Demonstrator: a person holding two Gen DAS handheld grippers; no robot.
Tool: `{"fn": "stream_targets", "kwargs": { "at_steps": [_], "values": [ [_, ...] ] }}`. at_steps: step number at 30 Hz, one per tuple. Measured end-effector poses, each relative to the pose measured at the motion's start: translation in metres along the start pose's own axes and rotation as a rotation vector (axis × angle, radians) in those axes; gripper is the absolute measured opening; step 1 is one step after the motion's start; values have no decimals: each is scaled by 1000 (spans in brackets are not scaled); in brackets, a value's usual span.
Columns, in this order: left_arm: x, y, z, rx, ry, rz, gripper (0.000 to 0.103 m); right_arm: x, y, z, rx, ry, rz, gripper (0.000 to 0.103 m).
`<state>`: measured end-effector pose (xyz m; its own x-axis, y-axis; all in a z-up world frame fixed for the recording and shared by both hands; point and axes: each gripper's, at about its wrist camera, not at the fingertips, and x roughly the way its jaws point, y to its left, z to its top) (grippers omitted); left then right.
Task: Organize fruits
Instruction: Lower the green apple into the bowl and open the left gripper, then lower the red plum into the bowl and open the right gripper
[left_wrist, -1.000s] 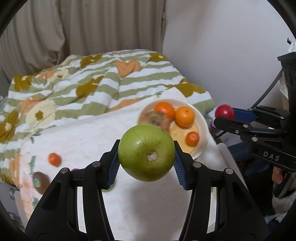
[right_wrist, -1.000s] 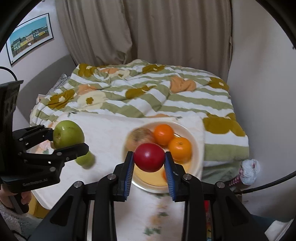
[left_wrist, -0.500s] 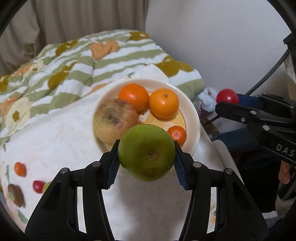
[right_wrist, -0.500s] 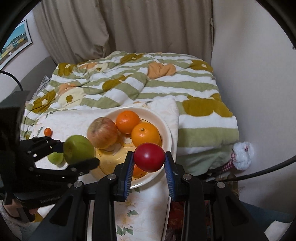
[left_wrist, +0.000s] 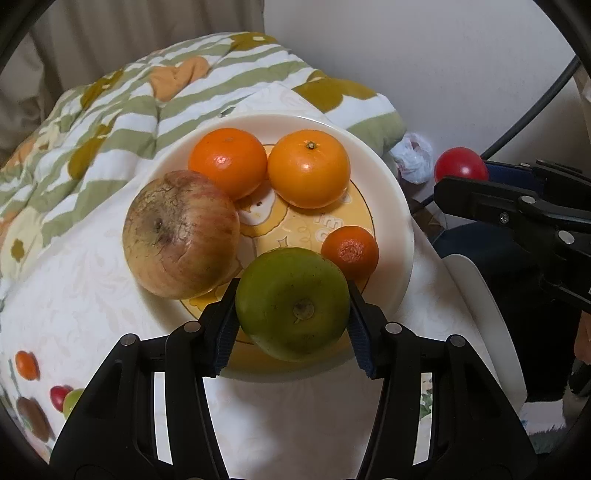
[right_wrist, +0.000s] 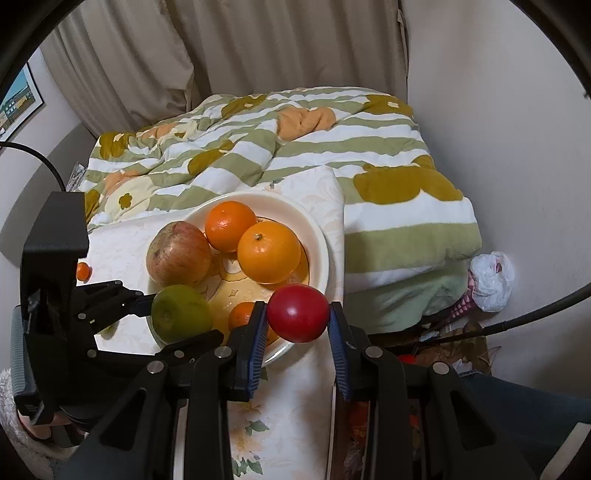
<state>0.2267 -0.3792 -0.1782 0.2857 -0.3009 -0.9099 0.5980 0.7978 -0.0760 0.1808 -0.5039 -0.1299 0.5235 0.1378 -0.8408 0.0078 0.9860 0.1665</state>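
Loose fruit, far left: in the left wrist view a small orange fruit (left_wrist: 26, 364), a small red one (left_wrist: 58, 396) and a green one just beside it lie on the white floral cloth (left_wrist: 92, 295) at the lower left edge.
Left gripper (left_wrist: 291, 325): lower centre of the left wrist view; its blue pads are clamped on a green apple (left_wrist: 292, 302), stem end toward the camera, over the near rim of the plate.
Plate (left_wrist: 402, 221): cream, with a yellow printed centre, in mid-frame on the cloth.
Writing: a few pale letters show on the plate's yellow print near the small orange; too partial to read.
On the plate, left to right: a large blotched red-yellow apple (left_wrist: 181, 234), a deep orange mandarin (left_wrist: 228, 160), a lighter orange (left_wrist: 308, 168), and a small mandarin (left_wrist: 349, 251) at lower right.
Bedding: a green-striped duvet (left_wrist: 147, 96) with mustard shapes fills the upper left.
Right gripper (right_wrist: 298, 325): lower centre of the right wrist view, closed on a red apple (right_wrist: 297, 312), over the plate's right rim.
Far right: a crumpled white bag (right_wrist: 493, 280) lies by the wall.
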Motion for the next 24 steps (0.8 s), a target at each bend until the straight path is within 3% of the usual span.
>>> {"fn": "stream_targets", "kwargs": {
  "at_steps": [4,5,6,8,13,24],
  "values": [
    [-6,1,0,-13,-13,-19,61,-3,-5,-1,17,-12,-1,30],
    [-9,1,1,-10,-20,-17,69,-4,-6,-1,22,-16,-2,30],
    [-13,0,1,-4,-28,-9,90,-6,-7,-2,24,-20,-3,30],
    [-19,-3,1,-4,-48,-15,103,-9,-7,-2,25,-26,-7,30],
    [-37,-6,-6,9,-69,2,103,-16,-8,-4,15,-41,-11,30],
    [-80,22,-28,-86,-112,92,103,-19,2,0,-68,-47,10,30]
  ]
}}
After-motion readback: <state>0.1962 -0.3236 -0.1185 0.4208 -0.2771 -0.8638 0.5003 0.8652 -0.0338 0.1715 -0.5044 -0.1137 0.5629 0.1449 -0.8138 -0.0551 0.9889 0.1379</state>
